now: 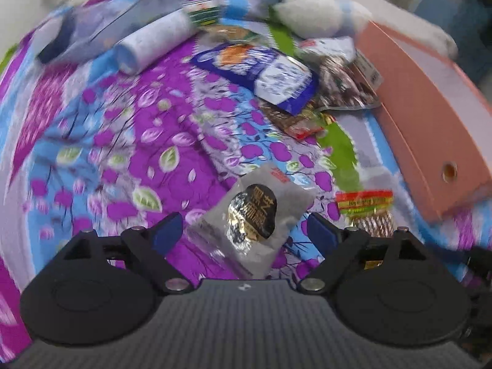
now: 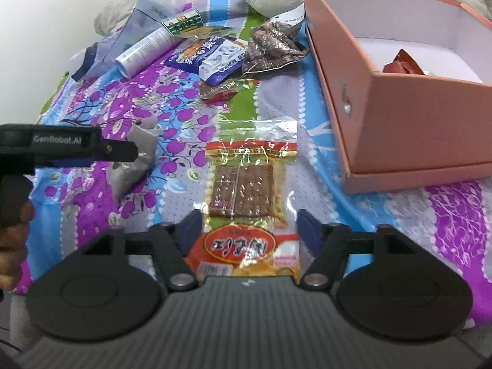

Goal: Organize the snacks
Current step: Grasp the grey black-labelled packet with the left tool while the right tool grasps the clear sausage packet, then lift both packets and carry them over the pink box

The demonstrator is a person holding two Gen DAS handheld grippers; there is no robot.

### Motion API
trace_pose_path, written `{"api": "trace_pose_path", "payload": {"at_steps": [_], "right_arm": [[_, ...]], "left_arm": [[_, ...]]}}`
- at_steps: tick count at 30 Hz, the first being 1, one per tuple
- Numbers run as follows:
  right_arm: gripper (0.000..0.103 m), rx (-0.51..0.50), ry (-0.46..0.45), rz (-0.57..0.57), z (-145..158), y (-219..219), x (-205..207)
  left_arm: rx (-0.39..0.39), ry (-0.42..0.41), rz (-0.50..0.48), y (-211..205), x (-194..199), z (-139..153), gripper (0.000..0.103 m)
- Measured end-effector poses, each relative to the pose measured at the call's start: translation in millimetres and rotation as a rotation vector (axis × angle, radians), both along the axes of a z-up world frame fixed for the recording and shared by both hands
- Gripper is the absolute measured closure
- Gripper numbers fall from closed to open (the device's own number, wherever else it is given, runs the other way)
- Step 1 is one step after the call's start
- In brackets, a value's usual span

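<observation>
Two grippers stand wide open over a floral bedspread (image 2: 172,117). The left gripper (image 1: 243,230) straddles a grey sesame packet (image 1: 249,218) at lower centre, pads clear of it. The right gripper (image 2: 247,226) straddles a clear tofu-snack packet (image 2: 246,196), gripping nothing. A pink box (image 2: 409,129) sits at the right with a red packet (image 2: 402,64) inside; more snacks (image 2: 215,58) lie at upper centre.

Both wrist cameras look down, close, sharing the bedspread (image 1: 129,141).
</observation>
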State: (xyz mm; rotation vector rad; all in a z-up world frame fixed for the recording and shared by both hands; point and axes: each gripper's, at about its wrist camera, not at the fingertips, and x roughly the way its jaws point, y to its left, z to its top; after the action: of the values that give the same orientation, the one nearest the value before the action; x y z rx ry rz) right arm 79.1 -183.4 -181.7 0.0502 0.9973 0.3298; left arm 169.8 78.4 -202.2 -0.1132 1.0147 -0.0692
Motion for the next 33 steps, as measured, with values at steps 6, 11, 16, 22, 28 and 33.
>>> {"api": "trace_pose_path", "payload": {"at_steps": [6, 11, 16, 22, 28, 33], "right_arm": [[0.019, -0.033, -0.017, 0.023, -8.9, 10.3, 11.6], [0.02, -0.078, -0.044, 0.071, -18.3, 21.5, 20.6], [0.028, -0.096, -0.028, 0.087, -25.9, 28.5, 30.7], [0.046, -0.094, -0.025, 0.082, -18.7, 30.8, 31.5], [0.05, -0.1, -0.051, 0.077, -8.0, 31.6, 22.8], [0.051, -0.084, -0.093, 0.051, 8.8, 22.0, 13.9]], "left_arm": [[0.079, -0.017, -0.141, -5.6, 13.2, -4.2, 0.013], [0.105, 0.006, -0.227, -17.5, 21.9, -19.0, 0.017], [0.138, 0.007, -0.256, -26.5, 25.6, -29.5, 0.031], [0.118, -0.002, -0.233, -28.3, 21.2, -22.6, 0.041], [0.061, -0.001, -0.14, -26.3, 5.8, -9.3, 0.043], [-0.017, -0.005, -0.033, -22.6, -11.3, 7.1, 0.043]]}}
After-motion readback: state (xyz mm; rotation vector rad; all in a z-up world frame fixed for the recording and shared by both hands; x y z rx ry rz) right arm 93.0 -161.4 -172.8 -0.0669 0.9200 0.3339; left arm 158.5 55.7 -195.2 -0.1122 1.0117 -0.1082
